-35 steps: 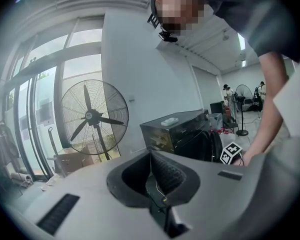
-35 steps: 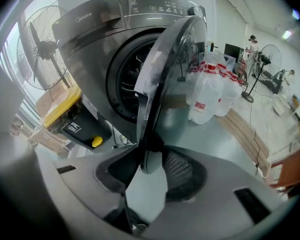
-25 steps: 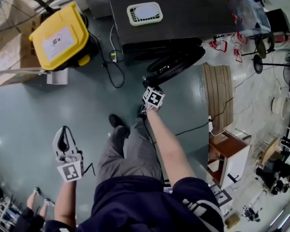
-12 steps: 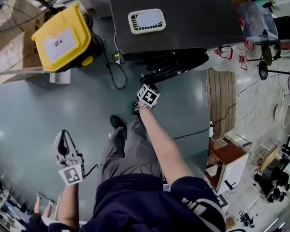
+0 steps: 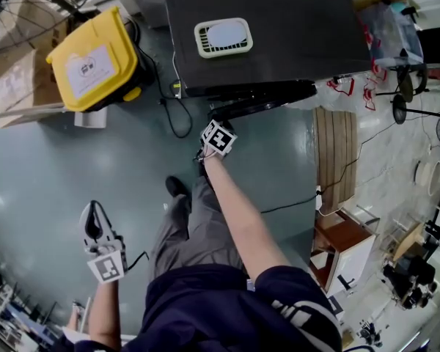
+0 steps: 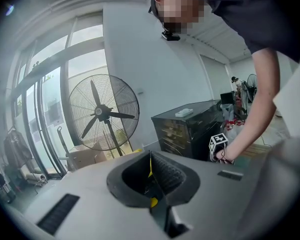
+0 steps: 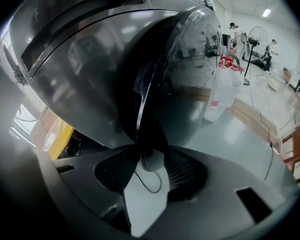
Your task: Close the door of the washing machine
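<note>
The washer (image 5: 279, 20) is a big dark box. Its door (image 5: 264, 96) hangs on the washer's front and is open just a crack. The door's loose edge sits a little way out from the front.

The right gripper (image 7: 147, 158) is at that loose edge and points down at it. Its jaws are wide apart and have just been opening. The door's edge pokes into the gap between them, but the pads do not squeeze it.

The left gripper (image 6: 151, 176) is well away from the washer, out in front of it over the green floor (image 5: 44, 174). Its jaws are closed together and hold nothing.

A white tray (image 5: 221, 37) lies on top of the washer. A yellow bin (image 5: 92, 57) stands to the washer's left. A black cable (image 5: 172, 112) lies on the floor by the washer's front left corner.
</note>
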`<state>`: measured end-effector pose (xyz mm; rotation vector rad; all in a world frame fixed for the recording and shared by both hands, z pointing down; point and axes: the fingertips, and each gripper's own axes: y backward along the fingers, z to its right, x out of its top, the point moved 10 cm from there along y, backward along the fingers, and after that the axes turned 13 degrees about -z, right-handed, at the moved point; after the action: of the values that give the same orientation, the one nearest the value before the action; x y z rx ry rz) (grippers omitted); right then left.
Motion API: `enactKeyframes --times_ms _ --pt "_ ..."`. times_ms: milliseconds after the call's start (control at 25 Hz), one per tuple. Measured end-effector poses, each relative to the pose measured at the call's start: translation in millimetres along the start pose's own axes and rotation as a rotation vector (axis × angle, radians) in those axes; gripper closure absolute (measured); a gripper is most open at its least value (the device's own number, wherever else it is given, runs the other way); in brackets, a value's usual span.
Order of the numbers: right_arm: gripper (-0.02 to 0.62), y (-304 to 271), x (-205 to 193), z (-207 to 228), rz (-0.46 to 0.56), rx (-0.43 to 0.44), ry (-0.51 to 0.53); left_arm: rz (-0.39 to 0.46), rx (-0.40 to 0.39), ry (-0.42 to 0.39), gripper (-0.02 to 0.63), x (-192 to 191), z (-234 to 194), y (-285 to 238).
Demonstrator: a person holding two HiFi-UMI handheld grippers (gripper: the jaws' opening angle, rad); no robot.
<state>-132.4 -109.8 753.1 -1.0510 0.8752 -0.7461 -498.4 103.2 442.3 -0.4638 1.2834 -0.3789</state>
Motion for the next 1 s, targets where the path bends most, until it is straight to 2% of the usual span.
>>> enactKeyframes --times_ms 440,600,800,1000 --pt "0.408 -9 10 -14 0.001 0.010 0.007 -0.020 0.018 -0.004 0.578 2 -4 -4" --pt "0.407 -7 13 -14 0.009 0.010 0.048 -0.024 0.016 -0.006 0.578 2 -3 -5" --pt "0.408 -10 16 -16 0.020 0.032 0.152 -0.023 0.018 -0.006 0.578 0 -3 -8" --pt "0.408 -9 15 -16 0.046 0.061 0.186 -0.030 0.018 0.000 0.578 -2 -5 -8"
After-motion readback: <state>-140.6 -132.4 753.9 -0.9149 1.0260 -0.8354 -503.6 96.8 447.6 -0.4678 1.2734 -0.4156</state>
